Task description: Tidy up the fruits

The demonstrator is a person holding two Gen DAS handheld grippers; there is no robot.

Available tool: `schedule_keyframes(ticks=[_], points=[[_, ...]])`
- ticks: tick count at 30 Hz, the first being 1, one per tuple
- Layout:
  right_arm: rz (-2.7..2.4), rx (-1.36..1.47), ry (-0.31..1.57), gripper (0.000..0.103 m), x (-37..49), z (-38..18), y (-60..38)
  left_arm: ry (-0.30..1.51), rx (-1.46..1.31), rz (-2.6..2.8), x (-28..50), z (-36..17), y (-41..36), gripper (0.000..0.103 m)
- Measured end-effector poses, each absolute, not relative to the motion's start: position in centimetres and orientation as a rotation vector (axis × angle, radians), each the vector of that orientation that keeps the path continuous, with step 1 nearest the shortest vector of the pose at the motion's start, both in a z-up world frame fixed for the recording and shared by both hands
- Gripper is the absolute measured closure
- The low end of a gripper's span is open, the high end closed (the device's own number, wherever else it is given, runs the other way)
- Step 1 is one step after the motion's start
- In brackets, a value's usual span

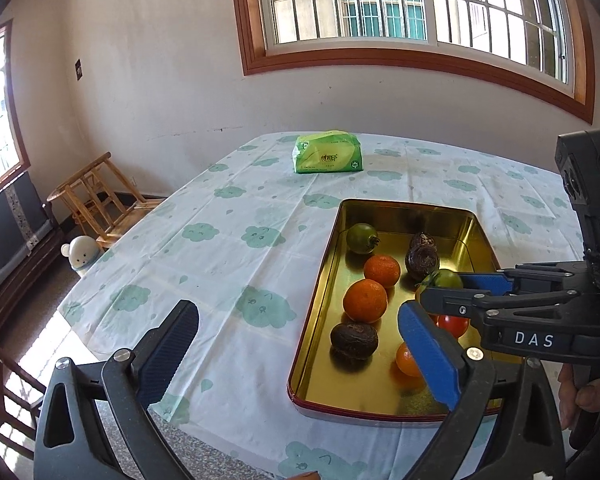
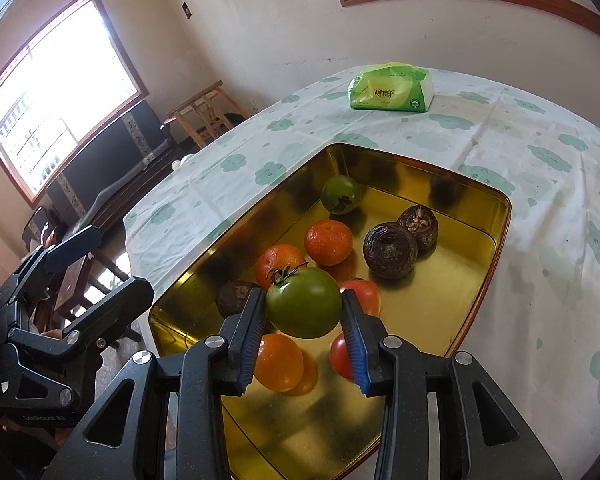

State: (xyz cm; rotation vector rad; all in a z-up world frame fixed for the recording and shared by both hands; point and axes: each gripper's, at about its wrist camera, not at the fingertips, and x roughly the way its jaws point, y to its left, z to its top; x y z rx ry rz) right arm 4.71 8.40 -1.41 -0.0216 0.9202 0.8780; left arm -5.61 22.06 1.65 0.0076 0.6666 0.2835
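The right tool (image 2: 304,320) is clamped on a green tomato (image 2: 303,303), one blue pad on each side, and holds it above the gold tray (image 2: 496,240). The left tool (image 1: 296,344) stands wide apart with nothing between its pads; its left finger is over the tablecloth and its right finger over the tray's near end.

The tray rests on the table (image 1: 228,264), which is covered by a cloud-print cloth. Inside the tray lie a second green tomato (image 2: 340,194) at the far end, two mandarins (image 2: 328,241) in the middle, two dark wrinkled fruits (image 2: 390,250) touching each other on the right, a third dark fruit (image 2: 232,298) on the left, and what appear to be two red tomatoes (image 2: 364,294), partly hidden by the right tool. An orange fruit (image 2: 278,362) lies at the near end.

A green tissue pack (image 1: 327,152) sits on the table well beyond the tray.
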Motion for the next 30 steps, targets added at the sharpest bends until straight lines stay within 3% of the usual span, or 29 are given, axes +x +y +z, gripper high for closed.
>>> schedule_keyframes(ticks=[13, 18, 23, 30], points=[[0.83, -0.048, 0.791, 0.06, 3.2, 1.8, 7.8, 0.65, 0.005, 0.291, -6.2, 2.3, 21.9, 0.001], [0.718, -0.072, 0.633, 0.03, 0.5, 4.5, 5.8, 0.604, -0.014, 0.278, -7.1, 3.7, 21.8, 0.001], [0.595, -0.117, 0.441, 0.008, -3.0, 7.6, 3.4, 0.525, 0.005, 0.287, -8.3, 5.6, 20.9, 0.001], [0.51, -0.092, 0.309, 0.0, -6.1, 10.6, 0.6, 0.432, -0.047, 0.254, -10.5, 8.4, 20.0, 0.001]])
